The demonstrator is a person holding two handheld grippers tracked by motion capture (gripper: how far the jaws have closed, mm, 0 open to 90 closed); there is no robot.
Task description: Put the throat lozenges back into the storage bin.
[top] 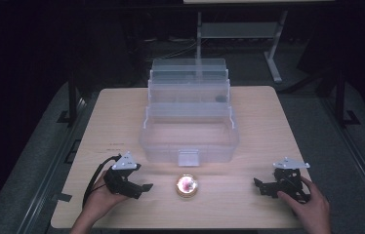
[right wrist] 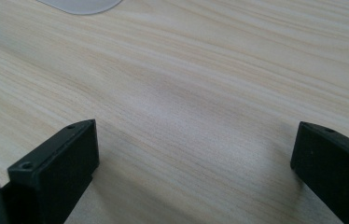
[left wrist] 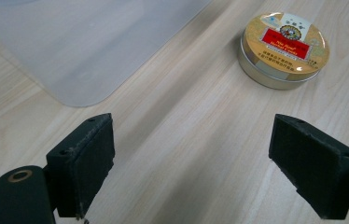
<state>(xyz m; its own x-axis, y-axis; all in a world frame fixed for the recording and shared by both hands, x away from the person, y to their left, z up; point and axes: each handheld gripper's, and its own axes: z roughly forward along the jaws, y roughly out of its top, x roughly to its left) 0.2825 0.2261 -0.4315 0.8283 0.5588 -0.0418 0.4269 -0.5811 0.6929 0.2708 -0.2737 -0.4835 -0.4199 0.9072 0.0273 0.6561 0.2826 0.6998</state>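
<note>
A small round gold tin (top: pixel 187 186) with a red label lies on the wooden table (top: pixel 122 112), just in front of a clear plastic tiered box (top: pixel 189 131) that stands open. In the left gripper view the tin (left wrist: pixel 283 49) sits ahead and to the right, beyond the jaws. My left gripper (top: pixel 144 187) rests on the table left of the tin, open and empty (left wrist: pixel 203 163). My right gripper (top: pixel 259 186) rests at the table's right front, open, with bare wood between its jaws (right wrist: pixel 196 168).
The box's trays step up toward the table's far edge, and a latch tab (top: pixel 188 157) faces the tin. A corner of the box (left wrist: pixel 79 51) lies ahead of the left gripper. A metal stand (top: pixel 273 44) stands on the dark floor beyond.
</note>
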